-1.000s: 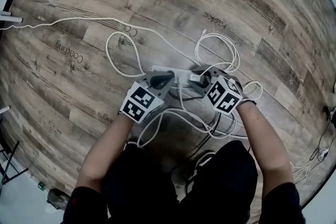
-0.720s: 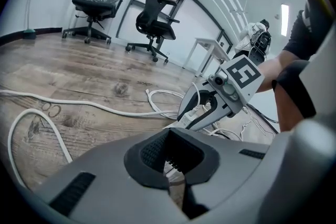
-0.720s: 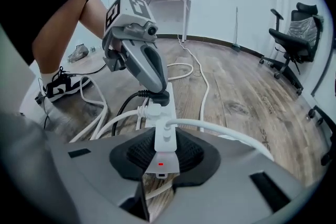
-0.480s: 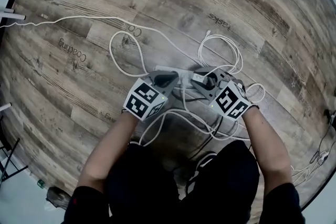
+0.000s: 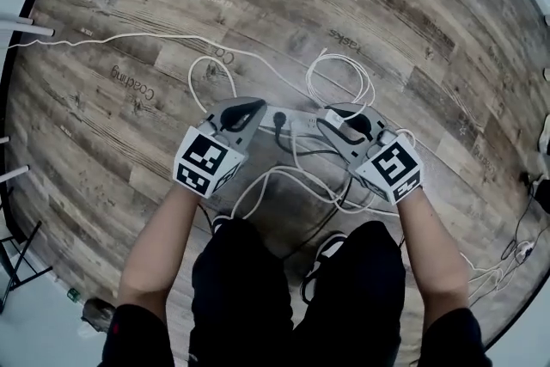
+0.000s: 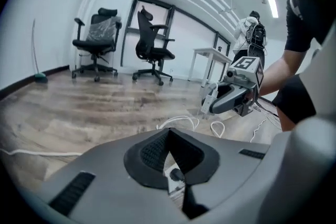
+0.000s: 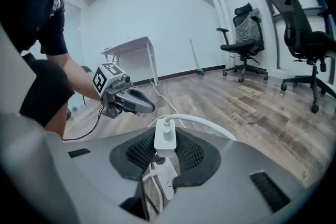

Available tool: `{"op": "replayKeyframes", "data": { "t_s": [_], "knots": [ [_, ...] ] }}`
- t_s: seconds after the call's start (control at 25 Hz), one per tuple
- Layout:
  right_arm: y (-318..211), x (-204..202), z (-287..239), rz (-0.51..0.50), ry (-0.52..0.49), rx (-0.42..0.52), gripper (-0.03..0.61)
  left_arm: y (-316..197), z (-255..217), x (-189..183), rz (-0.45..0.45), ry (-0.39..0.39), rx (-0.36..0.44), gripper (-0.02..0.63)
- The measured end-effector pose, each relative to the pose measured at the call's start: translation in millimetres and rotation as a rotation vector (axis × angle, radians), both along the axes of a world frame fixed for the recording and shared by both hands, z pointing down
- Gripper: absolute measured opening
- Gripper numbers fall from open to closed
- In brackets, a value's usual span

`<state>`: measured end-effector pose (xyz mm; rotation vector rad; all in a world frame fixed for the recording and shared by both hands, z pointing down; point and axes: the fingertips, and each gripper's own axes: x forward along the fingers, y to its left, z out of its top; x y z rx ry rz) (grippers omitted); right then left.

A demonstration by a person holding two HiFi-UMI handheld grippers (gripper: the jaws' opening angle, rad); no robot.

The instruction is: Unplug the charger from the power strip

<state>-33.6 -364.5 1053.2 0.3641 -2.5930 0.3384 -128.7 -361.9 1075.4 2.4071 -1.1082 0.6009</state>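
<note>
**Right fingers [image 7: 135, 153] clamp the charger, strip left below**

The jaws of my right gripper [image 7: 167, 140] have just been closing. They now pinch the small white rectangular charger block [image 7: 165, 134] by its sides, at centre frame. I judge that this side grip suits a straight pull. The block looks free of the long white plastic power strip [image 5: 296, 124], which lies mid-frame in the head view. My left gripper [image 6: 169, 132], jaws together and empty, hangs above the strip's left end, ready to pin it.

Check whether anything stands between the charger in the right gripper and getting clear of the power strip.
Nothing visible does. The right gripper, whose jaws have just been closing, clamps the charger, which is already out of the power strip and above it. Only the charger's own white cable trails off it.
</note>
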Motion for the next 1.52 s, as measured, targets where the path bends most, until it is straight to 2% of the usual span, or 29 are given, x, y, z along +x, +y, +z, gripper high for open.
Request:
{"op": "replayKeyframes", "data": {
  "t_s": [0.08,0.28,0.52,0.72,0.92,1.04,1.16,1.4,1.52],
  "knots": [
    [-2.4,4.8,-46.3,0.055,-0.048,-0.016,0.106,-5.9,-58.5,-11.3,-0.032,-0.003,0.045,0.020],
    [-8.9,11.4,-183.4,0.168,-0.164,-0.050,0.106,-1.5,-192.7,-16.9,-0.115,0.032,0.099,0.020],
    [4.5,35.2,-344.5,0.303,-0.230,-0.051,0.106,23.5,-348.4,-8.1,-0.168,0.063,0.128,0.020],
    [29.5,66.4,-474.3,0.422,-0.283,-0.022,0.106,44.0,-483.2,1.5,-0.199,0.101,0.146,0.020],
    [60.0,98.2,-608.1,0.533,-0.337,0.065,0.106,81.2,-612.0,14.6,-0.220,0.164,0.162,0.020],
    [72.4,119.8,-675.4,0.557,-0.347,0.125,0.106,98.7,-675.0,19.6,-0.243,0.176,0.196,0.020],
    [80.7,133.5,-730.0,0.581,-0.359,0.155,0.106,109.4,-721.0,13.1,-0.265,0.154,0.243,0.020],
    [99.2,134.5,-834.9,0.570,-0.387,0.233,0.106,129.4,-818.8,-10.4,-0.332,0.199,0.309,0.020],
    [114.1,136.8,-883.4,0.558,-0.402,0.256,0.106,142.0,-872.8,-3.4,-0.313,0.207,0.347,0.020]
  ]
}}
